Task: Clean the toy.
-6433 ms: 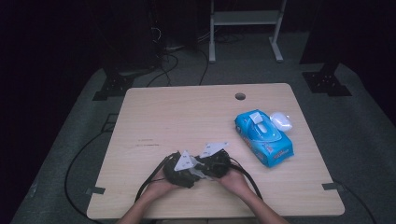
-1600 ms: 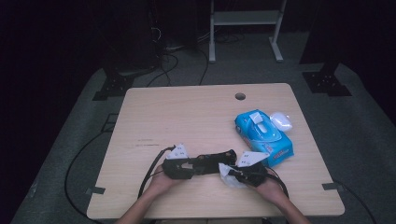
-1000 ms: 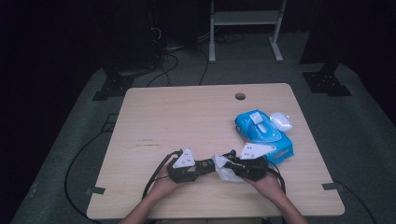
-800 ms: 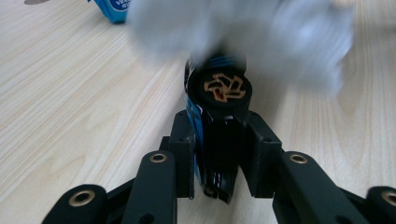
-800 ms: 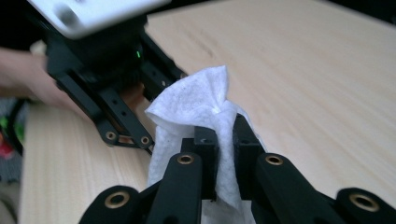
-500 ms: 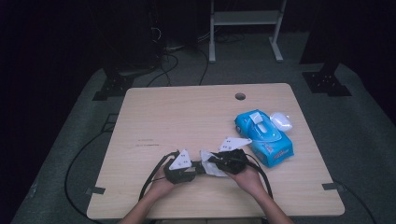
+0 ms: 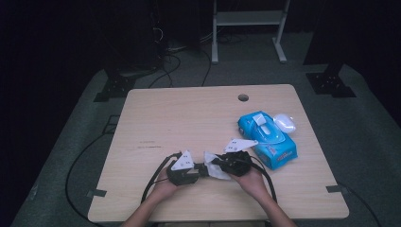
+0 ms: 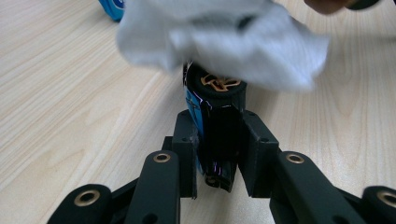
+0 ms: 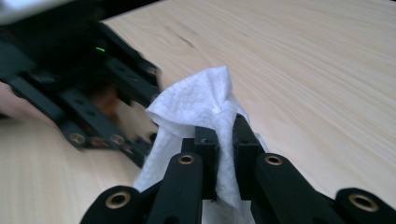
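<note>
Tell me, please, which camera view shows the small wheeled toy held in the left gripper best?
The left gripper view: the toy sits clamped between the jaws, its gold-spoked wheel plain, with the white wipe just above it. In the high view it is hidden between the two grippers. In the right gripper view I cannot make it out.

Most of the table point(image 7: 179, 118) lies bare to the left and far side. On the right, the blue wipes pack point(image 7: 267, 140) and a white case point(image 7: 285, 122) just behind it block passage.
</note>
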Available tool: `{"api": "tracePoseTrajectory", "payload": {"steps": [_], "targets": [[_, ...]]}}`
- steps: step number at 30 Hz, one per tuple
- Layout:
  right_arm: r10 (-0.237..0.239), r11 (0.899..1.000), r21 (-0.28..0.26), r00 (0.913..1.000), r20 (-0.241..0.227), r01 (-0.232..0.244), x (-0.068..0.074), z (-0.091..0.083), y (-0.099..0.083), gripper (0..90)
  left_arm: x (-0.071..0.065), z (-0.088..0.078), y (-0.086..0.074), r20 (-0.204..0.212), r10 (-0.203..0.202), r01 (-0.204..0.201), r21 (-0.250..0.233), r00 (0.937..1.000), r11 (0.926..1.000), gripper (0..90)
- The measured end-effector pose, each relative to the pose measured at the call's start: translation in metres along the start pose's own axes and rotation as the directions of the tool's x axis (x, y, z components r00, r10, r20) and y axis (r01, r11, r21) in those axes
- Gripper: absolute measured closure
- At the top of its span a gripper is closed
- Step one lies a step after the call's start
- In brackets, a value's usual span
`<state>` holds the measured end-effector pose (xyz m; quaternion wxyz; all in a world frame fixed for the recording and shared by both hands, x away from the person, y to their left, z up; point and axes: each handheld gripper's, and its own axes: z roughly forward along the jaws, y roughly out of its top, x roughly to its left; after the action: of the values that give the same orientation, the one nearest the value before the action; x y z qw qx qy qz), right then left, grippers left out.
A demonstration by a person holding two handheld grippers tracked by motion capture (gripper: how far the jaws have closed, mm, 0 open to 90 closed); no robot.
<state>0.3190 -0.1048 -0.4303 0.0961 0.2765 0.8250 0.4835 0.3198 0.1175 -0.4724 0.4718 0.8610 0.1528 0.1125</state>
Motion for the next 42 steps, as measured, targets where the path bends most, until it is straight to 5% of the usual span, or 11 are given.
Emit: {"api": "tracePoseTrajectory", "payload": {"steps": [4,9,12,15,19,22,25,31,35,39,42], "targets": [[-0.047,0.999,0.017,0.9987,-0.020,0.047,0.009,0.007,0.004,83.8,0.000,-0.006,-0.002,-0.002,0.009,-0.009,0.007,1.0000,0.9999,70.7],[-0.063,0.998,0.033,0.9893,0.131,0.059,-0.008,-0.008,-0.001,83.8,0.002,-0.010,-0.005,-0.008,0.016,-0.016,0.012,0.9998,0.9998,70.7],[-0.049,0.999,0.022,0.9897,0.135,0.046,-0.006,-0.007,-0.003,83.8,0.002,-0.008,-0.003,-0.008,0.011,-0.011,0.013,0.9999,0.9999,70.5],[-0.045,0.999,0.006,0.9947,0.093,0.044,0.002,0.001,0.000,83.8,0.002,-0.005,-0.001,0.007,-0.031,0.031,0.000,0.9995,0.9995,62.3],[-0.046,0.999,0.004,0.9988,0.017,0.046,0.011,0.008,0.002,83.6,0.001,-0.004,0.001,0.001,-0.016,0.016,0.004,0.9999,0.9999,63.3],[-0.055,0.998,0.017,0.9971,0.053,0.054,0.007,0.004,0.002,83.6,0.002,-0.006,0.000,-0.002,-0.002,0.002,0.008,1.0000,1.0000,64.4],[-0.006,1.000,0.008,0.9975,0.071,0.005,-0.001,0.001,0.001,83.7,0.001,-0.005,0.000,-0.009,0.003,-0.003,0.006,1.0000,1.0000,64.6],[-0.040,0.999,0.002,0.9992,-0.009,0.040,0.018,0.015,0.008,83.6,0.001,-0.006,0.000,-0.013,0.008,-0.008,0.011,0.9999,0.9999,64.7],[-0.053,0.998,0.020,0.9961,0.071,0.052,0.006,0.006,0.004,83.7,0.003,-0.009,-0.001,-0.014,0.017,-0.017,0.011,0.9998,0.9998,65.8],[0.018,1.000,0.002,0.9966,0.081,-0.019,-0.006,-0.002,-0.002,83.7,0.003,-0.008,-0.001,-0.014,0.010,-0.009,0.005,0.9999,0.9999,66.1],[0.014,1.000,-0.009,0.9997,0.022,-0.014,0.003,0.003,-0.001,83.6,0.003,-0.008,-0.001,-0.016,0.005,-0.005,0.003,0.9999,1.0000,66.1]]}}
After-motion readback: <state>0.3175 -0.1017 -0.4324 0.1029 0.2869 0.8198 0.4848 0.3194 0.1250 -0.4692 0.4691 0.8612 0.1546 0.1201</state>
